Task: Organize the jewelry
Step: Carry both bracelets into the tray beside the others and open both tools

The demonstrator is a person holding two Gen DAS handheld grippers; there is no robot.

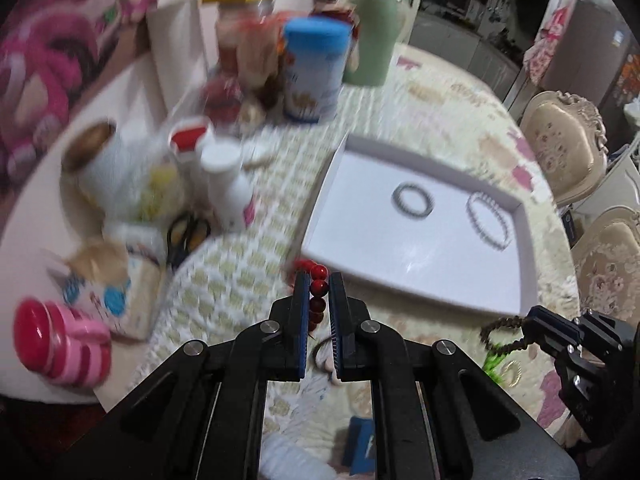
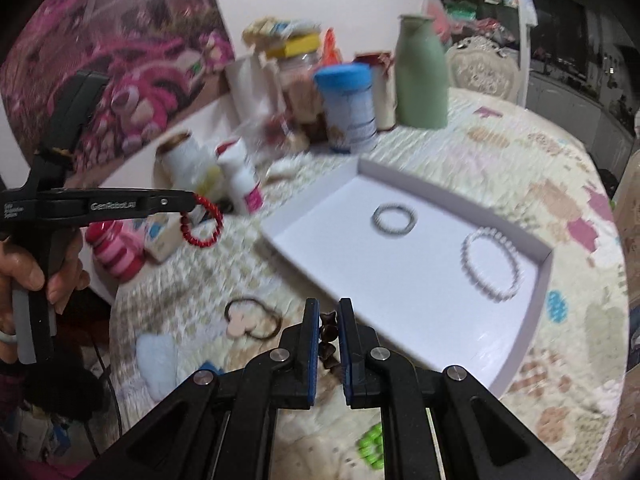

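Left wrist view: my left hand-held gripper (image 1: 319,286) sits at lower centre, its jaws nearly closed on a red bead bracelet (image 1: 317,285); the beads run up between the blue pads and poke out past the tips. Just beyond the tips, toward centre right, lies the white tray (image 1: 332,184) on the table (image 1: 240,280). Two bracelets lie in the tray: a dark ring (image 1: 413,201) near its middle and a pearl bracelet (image 1: 490,220) at its right end, well apart from my jaws. At lower right my right hand-held gripper (image 1: 527,326) comes in, pinching a brown bead bracelet (image 1: 502,334) that hangs off its tip to the left.

Right wrist view: my right hand-held gripper (image 2: 329,318) is at lower centre, jaws narrowly apart and clamped on the brown bead bracelet (image 2: 329,340), seen between the pads. The tray (image 2: 544,280) lies just ahead, with the dark ring (image 2: 394,219) and pearl bracelet (image 2: 491,265) inside. At left my left hand-held gripper (image 2: 192,200) reaches in from the edge, the red bead bracelet (image 2: 201,220) dangling from its tip above the table (image 2: 180,292), left of the tray. A brown hair tie (image 2: 251,319) lies on the table left of my jaws.
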